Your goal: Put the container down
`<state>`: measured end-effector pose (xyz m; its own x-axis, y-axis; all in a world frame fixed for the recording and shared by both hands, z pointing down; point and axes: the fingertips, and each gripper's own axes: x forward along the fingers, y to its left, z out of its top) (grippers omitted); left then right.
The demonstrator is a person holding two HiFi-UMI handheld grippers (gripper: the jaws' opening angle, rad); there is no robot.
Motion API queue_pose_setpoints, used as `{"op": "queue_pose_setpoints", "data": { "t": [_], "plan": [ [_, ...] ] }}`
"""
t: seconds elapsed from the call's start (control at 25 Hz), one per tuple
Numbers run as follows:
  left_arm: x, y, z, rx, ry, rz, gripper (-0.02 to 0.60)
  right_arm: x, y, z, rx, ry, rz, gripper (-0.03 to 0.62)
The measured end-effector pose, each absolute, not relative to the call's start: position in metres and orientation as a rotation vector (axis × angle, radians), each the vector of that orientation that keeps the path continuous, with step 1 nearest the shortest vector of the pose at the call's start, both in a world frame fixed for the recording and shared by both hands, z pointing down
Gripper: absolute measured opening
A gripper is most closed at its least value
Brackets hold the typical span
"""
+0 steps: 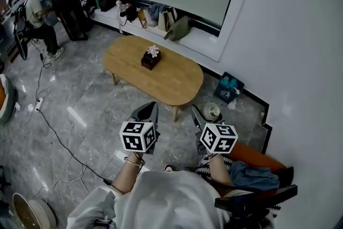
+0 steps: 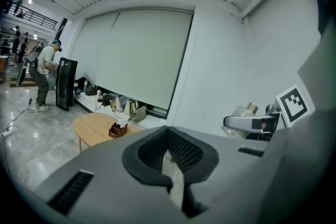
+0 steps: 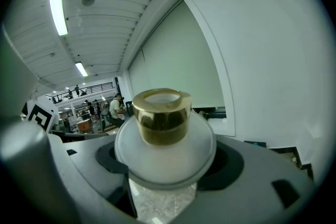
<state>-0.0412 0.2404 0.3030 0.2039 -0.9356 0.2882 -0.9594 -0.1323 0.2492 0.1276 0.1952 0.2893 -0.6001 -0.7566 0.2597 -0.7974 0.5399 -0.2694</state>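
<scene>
The frosted white round container with a gold cap point(image 3: 163, 136) is clamped in the right gripper point(image 1: 199, 116), off the floor and short of the oval wooden table point(image 1: 174, 83); the setting-down is not yet done; the left gripper point(image 2: 170, 168) is closed on nothing.

Oval wooden table point(image 1: 172, 81), dark tissue box point(image 1: 150, 59) on it, bags point(image 1: 178, 28) along the window ledge

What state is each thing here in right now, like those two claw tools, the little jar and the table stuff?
left gripper: jaws shut, empty.
right gripper: shut on the container.
container: gold cap on, held in the air, not yet set down.
wooden table: standing, carries the tissue box.
tissue box: upright, tissue poking out on top.
window blind: drawn down.
</scene>
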Motion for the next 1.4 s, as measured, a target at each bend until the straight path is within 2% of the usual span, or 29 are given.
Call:
{"op": "queue_pose_setpoints", "data": {
  "t": [0.84, 1.4],
  "plan": [
    [-0.039, 0.152, 0.322, 2.086, -1.754, 0.180, 0.008, 0.131, 0.099, 0.317, 1.316, -2.630, 0.662, 0.345],
    [-0.074, 0.005, 0.305, 2.145, -1.733, 0.148, 0.008, 0.099, -0.022, 0.302, 1.333, -2.629, 0.624, 0.345]
  ]
}}
